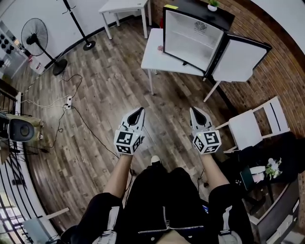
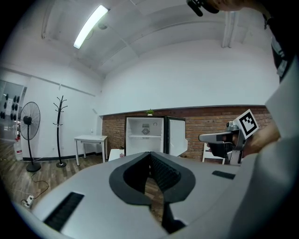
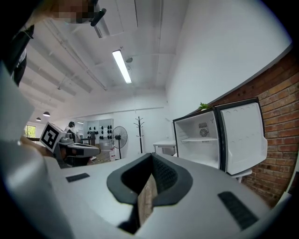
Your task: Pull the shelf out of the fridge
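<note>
near: left gripper (image 1: 137, 112), right gripper (image 1: 195, 111) held low ahead of body, fingers (image 2: 163, 172) pressed together on nothing, likely just carried for approach | mid: open floor (image 1: 109, 90) to walk, chair (image 1: 250, 126) off right | far: fridge (image 1: 190, 38) on worktop (image 1: 153, 55), door (image 1: 240, 59) swung wide, shelf (image 2: 145, 136) inside, untouched, front edge reachable

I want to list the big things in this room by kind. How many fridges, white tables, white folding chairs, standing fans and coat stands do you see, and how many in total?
Fridge: 1
White tables: 2
White folding chair: 1
Standing fan: 1
Coat stand: 1
Total: 6
</note>
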`<state>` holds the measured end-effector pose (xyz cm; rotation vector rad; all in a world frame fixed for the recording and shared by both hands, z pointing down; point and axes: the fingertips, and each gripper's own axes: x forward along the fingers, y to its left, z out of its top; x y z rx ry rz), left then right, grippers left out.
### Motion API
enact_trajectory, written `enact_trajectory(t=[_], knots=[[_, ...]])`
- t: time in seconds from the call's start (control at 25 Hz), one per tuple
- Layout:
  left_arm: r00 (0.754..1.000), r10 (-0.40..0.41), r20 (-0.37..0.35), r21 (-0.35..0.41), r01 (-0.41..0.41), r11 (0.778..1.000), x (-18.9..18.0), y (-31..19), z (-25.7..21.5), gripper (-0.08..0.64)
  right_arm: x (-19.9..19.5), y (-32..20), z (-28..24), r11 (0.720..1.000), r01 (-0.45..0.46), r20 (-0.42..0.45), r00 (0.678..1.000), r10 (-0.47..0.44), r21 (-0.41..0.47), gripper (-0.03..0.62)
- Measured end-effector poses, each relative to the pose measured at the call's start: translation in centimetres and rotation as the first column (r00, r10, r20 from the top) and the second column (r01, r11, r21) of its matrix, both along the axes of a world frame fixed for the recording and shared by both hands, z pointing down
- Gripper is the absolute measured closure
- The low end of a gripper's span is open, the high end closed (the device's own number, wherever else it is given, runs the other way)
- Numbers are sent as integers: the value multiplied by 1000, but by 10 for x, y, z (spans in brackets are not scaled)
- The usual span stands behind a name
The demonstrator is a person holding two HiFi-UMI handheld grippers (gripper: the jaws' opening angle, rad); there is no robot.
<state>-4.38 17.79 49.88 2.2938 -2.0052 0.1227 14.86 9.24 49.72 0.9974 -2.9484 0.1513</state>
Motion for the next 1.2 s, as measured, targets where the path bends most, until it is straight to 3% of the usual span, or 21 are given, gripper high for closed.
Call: enact_trajectory(t=[0.6,1.2], knots=[[997,80,-18,-27,-81,996,-47,-69,11,540,-32,-64,12,995,-96,-6,995,96,-38,588],[995,101,-20,-38,-102,994,-85,-184,8,540,-76,-168,16,993,-96,-1,995,96,-62,588]])
